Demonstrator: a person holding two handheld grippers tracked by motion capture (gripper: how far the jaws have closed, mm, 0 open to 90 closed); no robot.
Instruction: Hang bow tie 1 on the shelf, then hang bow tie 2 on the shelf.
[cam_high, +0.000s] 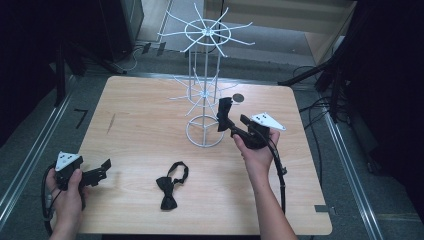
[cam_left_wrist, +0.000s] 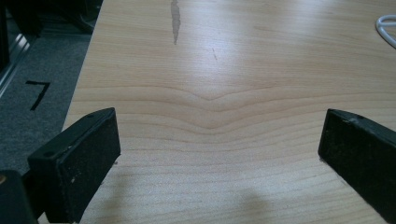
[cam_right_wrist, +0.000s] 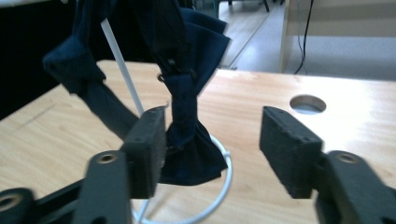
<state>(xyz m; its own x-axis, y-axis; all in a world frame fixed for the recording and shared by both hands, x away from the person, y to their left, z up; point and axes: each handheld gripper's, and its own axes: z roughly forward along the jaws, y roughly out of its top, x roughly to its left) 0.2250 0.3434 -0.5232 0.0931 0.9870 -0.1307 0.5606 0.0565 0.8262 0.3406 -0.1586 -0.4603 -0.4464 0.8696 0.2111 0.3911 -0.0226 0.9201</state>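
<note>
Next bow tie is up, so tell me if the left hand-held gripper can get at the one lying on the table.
Probably yes. The left hand-held gripper is open, and bare table lies between it and the bow tie. The wire rack stands farther back.

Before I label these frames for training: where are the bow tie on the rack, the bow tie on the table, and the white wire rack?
hanging bow tie (cam_right_wrist: 187, 116), right gripper view, its knot.
loose bow tie (cam_high: 168, 192), high view, its bow.
wire rack (cam_high: 205, 122), high view, its base ring.
</note>
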